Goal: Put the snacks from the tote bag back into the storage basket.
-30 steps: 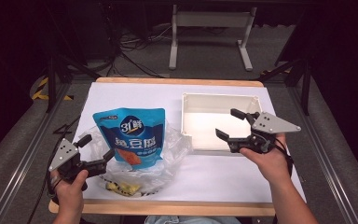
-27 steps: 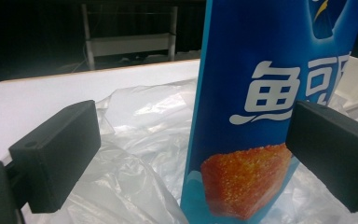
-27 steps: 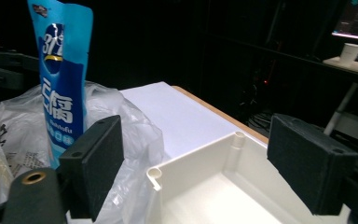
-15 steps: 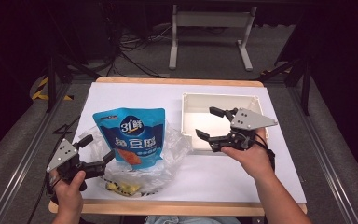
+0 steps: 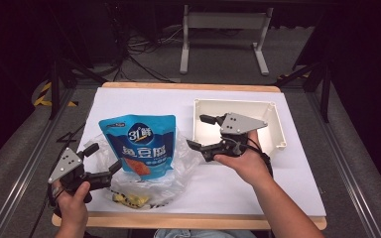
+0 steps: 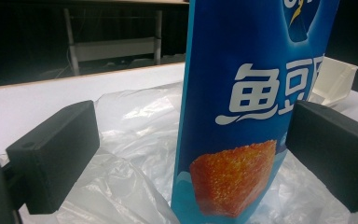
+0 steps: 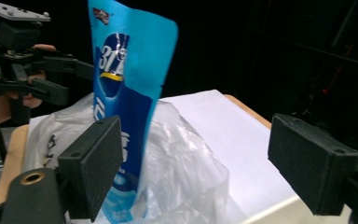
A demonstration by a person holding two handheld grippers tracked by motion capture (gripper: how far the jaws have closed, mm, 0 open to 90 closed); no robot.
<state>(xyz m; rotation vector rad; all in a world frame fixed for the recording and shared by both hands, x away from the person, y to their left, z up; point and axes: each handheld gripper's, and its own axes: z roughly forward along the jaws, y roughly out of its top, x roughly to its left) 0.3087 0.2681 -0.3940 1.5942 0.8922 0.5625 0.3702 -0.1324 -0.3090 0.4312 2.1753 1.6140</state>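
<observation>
1. Pouch: blue snack pack, white characters, an orange cube pictured low on its face. It stands upright on the white table, left of centre, its base set in a crumpled clear bag.
2. Clear bag spreads around the pouch base on both sides. A small heap of yellow bits lies at its near edge, close to the table's front.
3. Left gripper: held at the near left corner, jaws spread wide. In the high view one jaw tip lies close to the pouch's lower left edge; whether it touches, cannot tell.
4. Left gripper view: the pouch rises between the two black jaws, nearer the right one, with open gaps on both sides. Nothing pinched.
5. Right gripper: held over the left edge of the white tray, jaws spread wide and pointing left toward the pouch. Apart from the pouch, the bag's right lobe just below its lower jaw.
6. Right gripper view: pouch seen edge-on past the left jaw, clear bag between the jaws farther off. The left gripper shows beyond, beside the pouch.
7. Tray sits right of the pouch, well apart from it.
</observation>
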